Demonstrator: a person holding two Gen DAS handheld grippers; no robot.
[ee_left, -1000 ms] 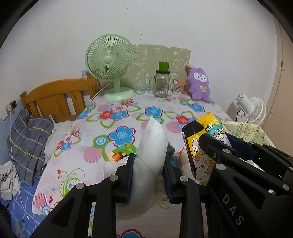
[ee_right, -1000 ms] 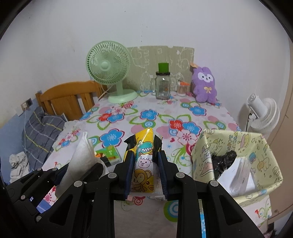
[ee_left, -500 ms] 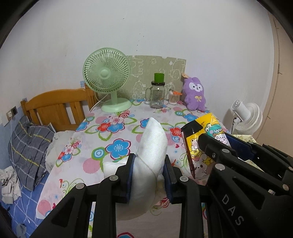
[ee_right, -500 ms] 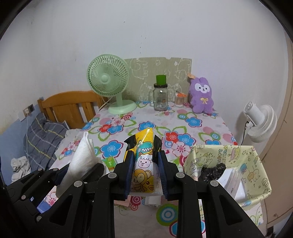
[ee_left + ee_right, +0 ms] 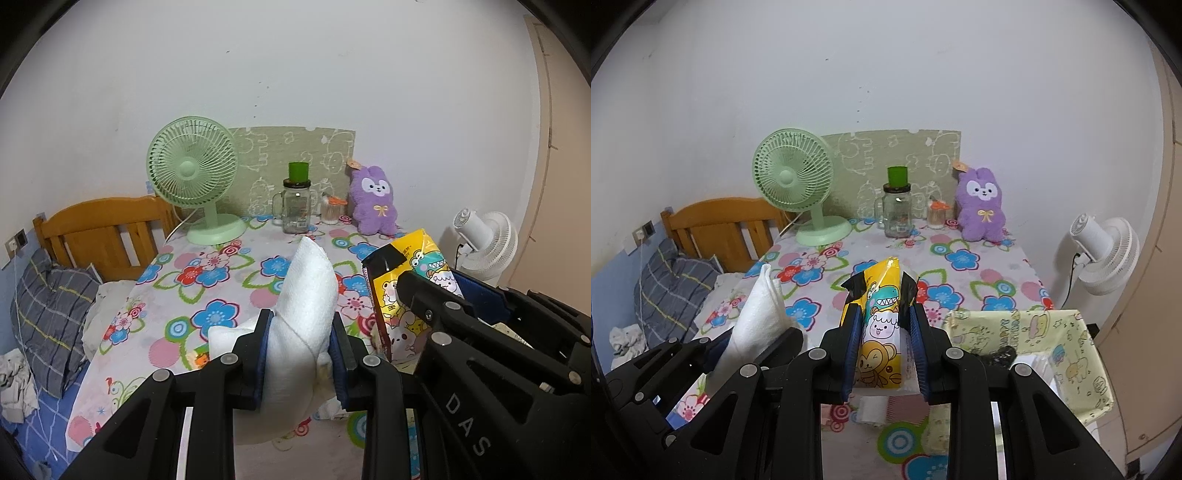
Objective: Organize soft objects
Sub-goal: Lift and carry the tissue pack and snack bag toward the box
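My left gripper (image 5: 301, 338) is shut on a white soft pack (image 5: 306, 306) and holds it above the near end of the flowered table (image 5: 221, 266). The pack also shows in the right wrist view (image 5: 757, 314). My right gripper (image 5: 882, 339) is shut on a yellow cartoon-print tissue pack (image 5: 881, 328), also held above the table; it shows in the left wrist view (image 5: 402, 295). A yellow-green fabric bin (image 5: 1067, 354) with dark and white things inside stands at the table's right side, below and right of the right gripper.
At the table's far end stand a green fan (image 5: 798, 184), a glass jar with a green lid (image 5: 897, 210), a small cup (image 5: 936, 216) and a purple plush rabbit (image 5: 982, 206). A white fan (image 5: 1104, 254) stands right. A wooden bed frame (image 5: 99, 229) and pillow (image 5: 48, 317) lie left.
Both grippers have risen and drawn back from the table with their packs still held. The table and bin now sit lower and farther in both views.
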